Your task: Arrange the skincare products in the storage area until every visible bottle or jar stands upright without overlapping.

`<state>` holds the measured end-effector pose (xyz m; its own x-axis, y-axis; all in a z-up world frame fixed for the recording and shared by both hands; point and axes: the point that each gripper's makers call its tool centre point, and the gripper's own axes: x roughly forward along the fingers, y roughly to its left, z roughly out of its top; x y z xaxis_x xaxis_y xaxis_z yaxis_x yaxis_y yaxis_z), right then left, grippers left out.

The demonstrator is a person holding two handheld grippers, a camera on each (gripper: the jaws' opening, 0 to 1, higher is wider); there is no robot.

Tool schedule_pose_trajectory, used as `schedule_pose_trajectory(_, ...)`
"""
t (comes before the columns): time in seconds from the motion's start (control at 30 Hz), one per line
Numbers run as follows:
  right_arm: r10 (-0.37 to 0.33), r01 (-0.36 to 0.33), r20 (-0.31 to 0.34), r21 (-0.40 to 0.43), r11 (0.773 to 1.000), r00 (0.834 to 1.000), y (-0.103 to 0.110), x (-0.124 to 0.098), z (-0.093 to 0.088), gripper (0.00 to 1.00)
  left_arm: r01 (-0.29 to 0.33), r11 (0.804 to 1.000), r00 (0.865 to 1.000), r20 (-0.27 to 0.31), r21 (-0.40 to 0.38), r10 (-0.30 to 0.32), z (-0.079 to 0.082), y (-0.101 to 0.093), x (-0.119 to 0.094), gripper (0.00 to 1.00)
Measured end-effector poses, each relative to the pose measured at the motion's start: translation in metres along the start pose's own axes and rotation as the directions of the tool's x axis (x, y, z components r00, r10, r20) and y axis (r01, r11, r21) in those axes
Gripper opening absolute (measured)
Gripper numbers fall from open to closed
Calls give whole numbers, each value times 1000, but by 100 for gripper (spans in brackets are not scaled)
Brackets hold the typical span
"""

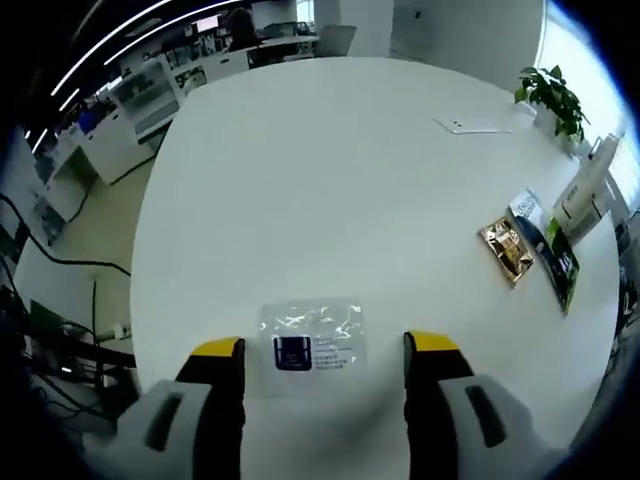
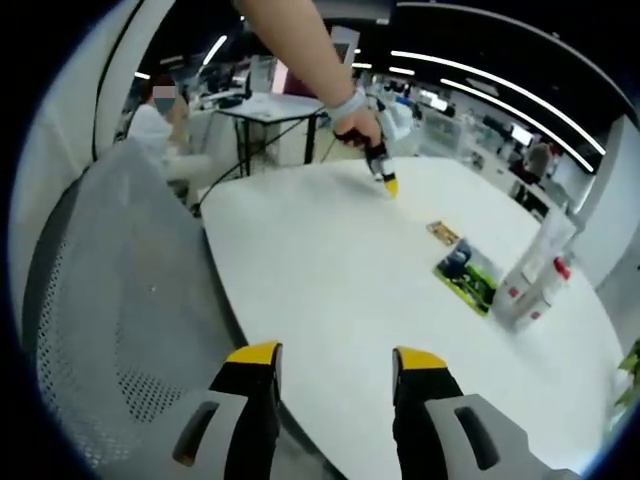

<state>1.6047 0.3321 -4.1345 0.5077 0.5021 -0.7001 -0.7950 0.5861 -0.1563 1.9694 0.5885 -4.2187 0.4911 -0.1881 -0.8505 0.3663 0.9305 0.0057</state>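
**Op:** Left gripper view: my left claw (image 1: 325, 352) hangs low over the table (image 1: 330, 180), jaws spread wide and holding nothing. Yellow tips, black shanks, pale grey housings.

**Desk:** What's between them?

**Op:** A flat clear sachet (image 1: 312, 336) with glossy crinkles and a dark blue square label, lying on the table just beyond the tips, not touched.

**Desk:** Farther out?

**Op:** To the right, a shiny bronze packet (image 1: 506, 250) and a green-and-black packet (image 1: 560, 262) lie flat side by side. By the edge stands a white bottle (image 1: 584, 192), beyond it a leafy plant (image 1: 553, 97). The table is smooth, white, rounded.

**Desk:** Right side?

**Op:** Right gripper view: my right claw (image 2: 334, 358) is released too, empty, over the table edge (image 2: 235, 290). A grey mesh chair (image 2: 105, 310) sits left. Across the table a hand (image 2: 357, 120) holds the left claw (image 2: 388, 186) tip-down. Right, a green packet (image 2: 466, 272) beside white bottles (image 2: 530, 280), standing.
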Motion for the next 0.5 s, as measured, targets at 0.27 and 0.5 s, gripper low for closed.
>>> schedule_pose_trajectory(0.27, -12, 12, 3, -12, 1000, 1000, -3, -1, 1, 38, 16, 1000, 1000, 4, -8, -16, -5, 1, -2, 35)
schedule_pose_trajectory(0.5, -19, 19, 0, -12, 1000, 1000, -5, -1, 1, 39, 13, 992, 998, 68, -128, -5, -5, 1, -7, 35)
